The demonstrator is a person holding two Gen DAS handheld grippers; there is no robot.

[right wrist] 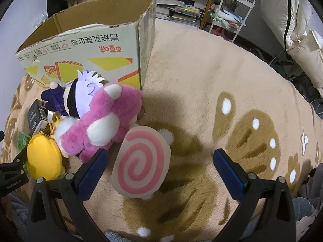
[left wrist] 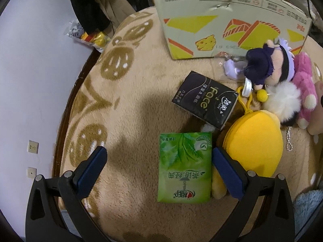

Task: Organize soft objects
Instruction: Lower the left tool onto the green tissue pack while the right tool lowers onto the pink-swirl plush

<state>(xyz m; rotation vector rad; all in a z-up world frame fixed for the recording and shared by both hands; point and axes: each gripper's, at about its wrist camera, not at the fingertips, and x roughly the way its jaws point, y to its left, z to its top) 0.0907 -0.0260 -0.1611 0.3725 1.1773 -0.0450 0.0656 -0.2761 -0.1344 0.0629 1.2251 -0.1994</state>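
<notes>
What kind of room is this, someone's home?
Most likely a lived-in bedroom or living room: a fleece blanket under plush toys, stacked books on a shelf, and a wall socket.

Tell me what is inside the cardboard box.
The right wrist view shows only bare brown inner walls near the open top of the cardboard box. Its floor is hidden behind the printed front wall, so any contents cannot be seen.

blanket (right wrist: 201,64): tan fleece with brown prints, spread under everything I see
wall (left wrist: 30,70): pale, past the blanket's left edge, with two sockets (left wrist: 33,146)
wrappers (left wrist: 90,37): crinkled heap off the far left corner
shelves (right wrist: 181,2): cluttered, beyond the far edge
white cart (right wrist: 234,10): beside the shelves
</notes>
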